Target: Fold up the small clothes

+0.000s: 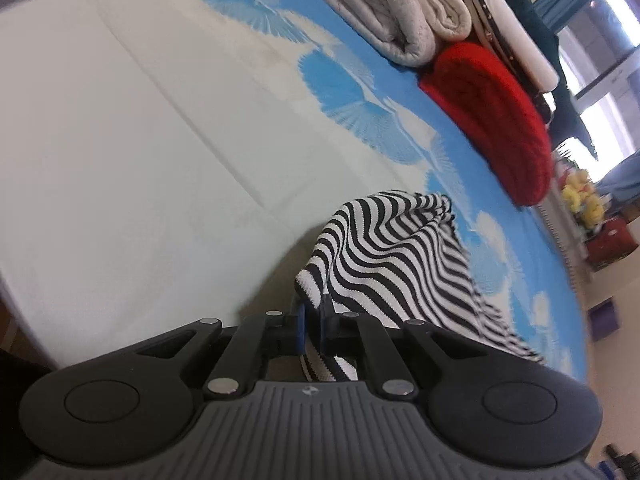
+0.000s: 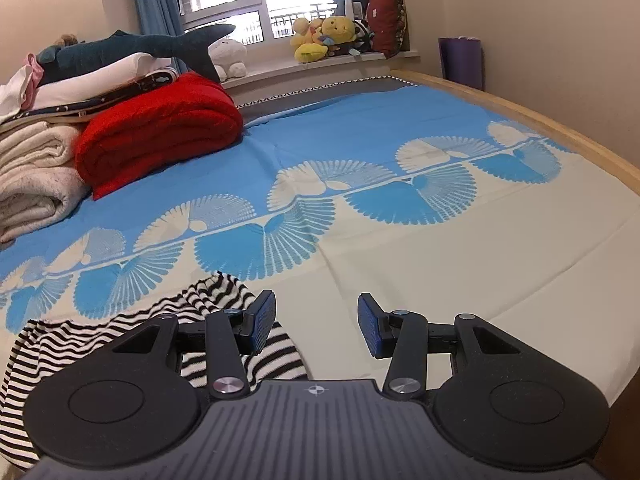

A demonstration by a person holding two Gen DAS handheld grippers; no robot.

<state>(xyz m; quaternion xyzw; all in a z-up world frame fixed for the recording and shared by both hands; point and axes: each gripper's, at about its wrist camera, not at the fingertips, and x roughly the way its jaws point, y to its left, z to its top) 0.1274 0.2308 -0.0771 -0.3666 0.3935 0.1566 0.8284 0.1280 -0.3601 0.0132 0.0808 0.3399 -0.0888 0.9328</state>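
Left gripper [image 1: 313, 330] has its jaws clamped together on an edge of the striped garment [image 1: 384, 264], with the black-and-white knit pinched between the blue pads and a short tail of it showing behind them. From that pinch the cloth rises in a loose tent and drapes away to the right and down onto the bedspread [image 1: 140, 140], so the edge looks taken up in order to be carried over the rest of the piece as a fold. Right gripper [image 2: 317, 322] hangs with its jaws apart and nothing between them, its left finger over the near right part of the striped garment [image 2: 120, 328], probably waiting to pin or catch another edge.

In the right wrist view the garment lies at the near left of the bed, rumpled and not yet squared, so I judge the folding to be at an early stage.

The bedspread is cream on the near side and blue on the far side, with a band of fan shapes between. At the far left sit a folded red blanket [image 2: 160, 128] and, beside it, rolled cream blankets [image 2: 36, 176] under a stack of other bedding with a plush shark [image 2: 132, 46] on top. Beyond the bed a windowsill [image 2: 320, 65] holds yellow soft toys [image 2: 324, 36] and a dark red cushion [image 2: 386, 20], with blue curtains [image 2: 154, 4] at the window.
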